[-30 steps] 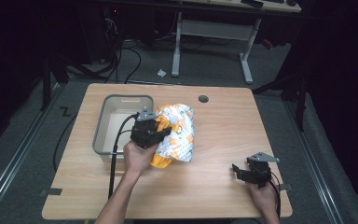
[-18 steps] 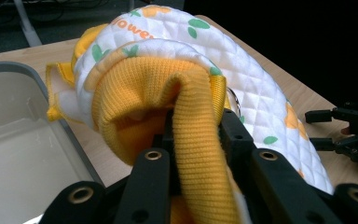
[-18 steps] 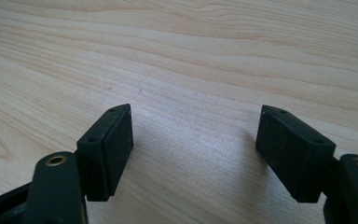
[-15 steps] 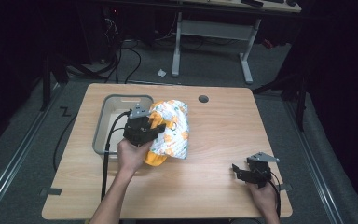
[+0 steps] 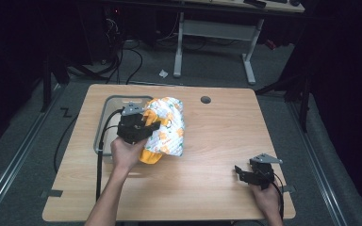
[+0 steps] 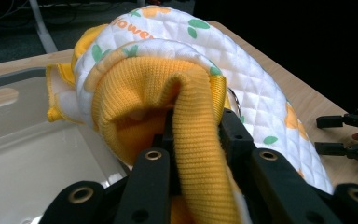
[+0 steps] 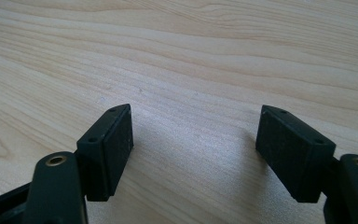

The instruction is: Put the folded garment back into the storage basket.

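A white quilted cloth with orange and green prints and an orange knitted lining (image 5: 167,129) hangs bunched at the grey bin's (image 5: 102,125) right rim. My left gripper (image 5: 146,128) is shut on the cloth's orange ribbed edge (image 6: 198,140), which is pinched between the black jaws in the left gripper view. The cloth's (image 6: 242,79) quilted side bulges over the table beyond the jaws. My right gripper (image 5: 239,173) rests near the table's front right corner, pointing left. Its jaws stand wide apart over bare wood, and its fingertips (image 7: 109,144) hold nothing.
The grey bin (image 6: 23,140) looks empty inside. The wooden table (image 5: 217,141) has a round cable hole (image 5: 205,100) at the back. Cables and a white desk frame (image 5: 214,33) lie on the dark floor beyond.
My left gripper has carried the cloth to the left and slightly up, from the table's middle to the bin's right rim. The right gripper has stayed put.
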Tool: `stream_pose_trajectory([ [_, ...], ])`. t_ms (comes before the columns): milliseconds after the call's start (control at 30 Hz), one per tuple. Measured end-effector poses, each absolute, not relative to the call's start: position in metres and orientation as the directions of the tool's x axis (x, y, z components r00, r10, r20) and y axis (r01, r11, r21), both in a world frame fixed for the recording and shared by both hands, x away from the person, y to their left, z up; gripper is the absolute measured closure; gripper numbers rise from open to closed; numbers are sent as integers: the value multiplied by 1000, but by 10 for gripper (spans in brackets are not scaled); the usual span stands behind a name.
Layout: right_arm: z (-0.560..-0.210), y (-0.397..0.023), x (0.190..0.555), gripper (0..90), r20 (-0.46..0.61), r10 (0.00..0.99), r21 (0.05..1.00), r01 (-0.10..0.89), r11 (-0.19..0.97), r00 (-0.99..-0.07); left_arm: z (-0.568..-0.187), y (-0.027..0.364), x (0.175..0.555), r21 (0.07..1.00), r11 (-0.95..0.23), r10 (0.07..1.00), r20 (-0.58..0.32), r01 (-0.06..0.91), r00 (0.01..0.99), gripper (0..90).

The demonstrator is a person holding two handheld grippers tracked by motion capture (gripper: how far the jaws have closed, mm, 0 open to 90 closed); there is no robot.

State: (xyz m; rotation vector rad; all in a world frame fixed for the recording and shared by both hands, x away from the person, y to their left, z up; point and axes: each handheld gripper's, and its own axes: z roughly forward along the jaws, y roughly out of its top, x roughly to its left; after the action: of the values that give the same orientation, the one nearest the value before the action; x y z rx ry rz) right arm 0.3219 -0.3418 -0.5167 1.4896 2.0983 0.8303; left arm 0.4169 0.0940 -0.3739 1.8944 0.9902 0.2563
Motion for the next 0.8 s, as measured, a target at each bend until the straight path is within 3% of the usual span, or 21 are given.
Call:
stream_pose_trajectory([
  [800,-517,-342,322,278,-7,945,688,684,243,-328,-378,139,432,810,-178,781,-229,559,581,757],
])
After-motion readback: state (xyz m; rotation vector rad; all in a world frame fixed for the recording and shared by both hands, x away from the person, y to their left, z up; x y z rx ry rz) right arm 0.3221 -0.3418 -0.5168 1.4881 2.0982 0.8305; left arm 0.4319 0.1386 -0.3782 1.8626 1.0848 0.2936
